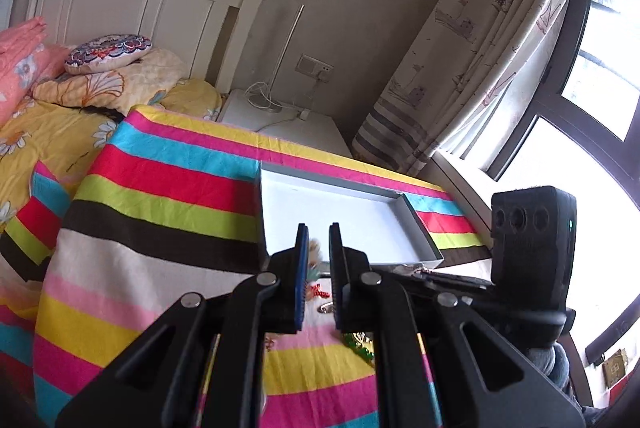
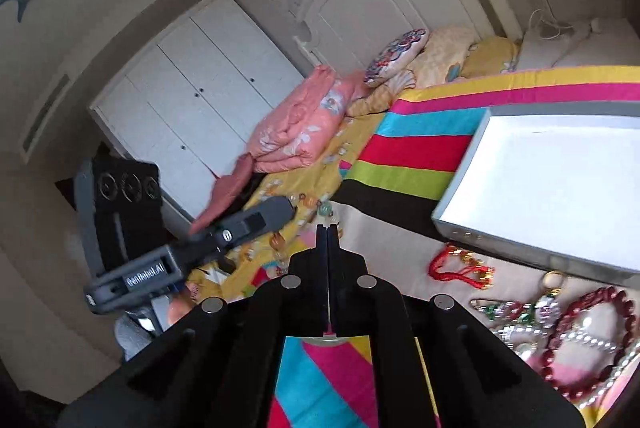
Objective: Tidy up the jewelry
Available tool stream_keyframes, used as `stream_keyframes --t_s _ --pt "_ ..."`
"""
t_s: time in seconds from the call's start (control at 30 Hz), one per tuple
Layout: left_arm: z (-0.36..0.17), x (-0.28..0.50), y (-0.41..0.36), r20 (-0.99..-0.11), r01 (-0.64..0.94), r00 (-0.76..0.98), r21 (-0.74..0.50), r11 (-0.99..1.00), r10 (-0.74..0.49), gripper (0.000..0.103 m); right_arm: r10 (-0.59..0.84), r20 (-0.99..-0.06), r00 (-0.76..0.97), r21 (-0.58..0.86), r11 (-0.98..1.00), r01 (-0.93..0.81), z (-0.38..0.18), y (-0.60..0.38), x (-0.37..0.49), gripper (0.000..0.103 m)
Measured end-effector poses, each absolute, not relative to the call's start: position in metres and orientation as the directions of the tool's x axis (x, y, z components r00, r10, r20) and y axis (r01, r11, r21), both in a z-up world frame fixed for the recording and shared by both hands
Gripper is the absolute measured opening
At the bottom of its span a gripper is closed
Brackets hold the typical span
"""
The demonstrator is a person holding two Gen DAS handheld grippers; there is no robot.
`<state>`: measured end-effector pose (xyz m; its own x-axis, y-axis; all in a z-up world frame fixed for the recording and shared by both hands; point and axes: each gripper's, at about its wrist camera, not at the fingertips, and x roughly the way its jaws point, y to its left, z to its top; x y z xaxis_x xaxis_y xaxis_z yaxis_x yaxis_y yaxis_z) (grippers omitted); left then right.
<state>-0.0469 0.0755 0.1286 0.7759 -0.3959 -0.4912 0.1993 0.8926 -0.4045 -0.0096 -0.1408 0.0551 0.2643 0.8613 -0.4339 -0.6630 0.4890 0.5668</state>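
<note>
A shallow grey box with a white floor (image 1: 416, 224) (image 2: 460, 224) lies on the striped cloth. In the left wrist view my left gripper (image 1: 319, 234) hovers over the box's near edge, its jaws a narrow gap apart with a small pale, feathery piece (image 1: 314, 256) showing between them; a grip cannot be told. Small red (image 1: 320, 292) and green-gold (image 1: 360, 344) pieces lie below it. In the right wrist view my right gripper (image 2: 327, 228) is shut and empty, left of the box. A red cord bracelet (image 2: 460, 266), a dark red bead bracelet (image 2: 592, 340), pearls (image 2: 588, 340) and glittery pieces (image 2: 516, 312) lie in front of the box.
The striped cloth (image 1: 168, 195) covers a table beside a bed with yellow bedding (image 1: 44, 131) and pillows. A white nightstand (image 1: 288, 123), a curtain (image 1: 480, 47) and a window stand behind. The other gripper's body (image 1: 532, 236) (image 2: 120, 211) shows in each view.
</note>
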Motion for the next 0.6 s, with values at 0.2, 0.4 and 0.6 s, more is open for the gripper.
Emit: stream_keyframes --t_s 0.2,0.4,0.6 --pt "0.089 -0.050 0.113 -0.473 0.159 0.805 -0.410 0.898 -0.358 0.009 0.693 -0.667 0.273 0.326 0.601 -0.730 0.031 -0.104 -0.030 0.015" --pt "0.051 -0.049 0.143 -0.566 0.063 0.765 -0.407 0.911 -0.306 0.012 0.656 -0.731 0.187 0.357 0.602 -0.714 -0.002 -0.082 -0.028 0.015" --pt "0.057 -0.088 0.113 -0.659 0.184 0.680 -0.272 0.945 -0.322 0.073 0.622 -0.737 0.263 0.320 0.665 -0.675 0.006 -0.103 -0.021 0.015"
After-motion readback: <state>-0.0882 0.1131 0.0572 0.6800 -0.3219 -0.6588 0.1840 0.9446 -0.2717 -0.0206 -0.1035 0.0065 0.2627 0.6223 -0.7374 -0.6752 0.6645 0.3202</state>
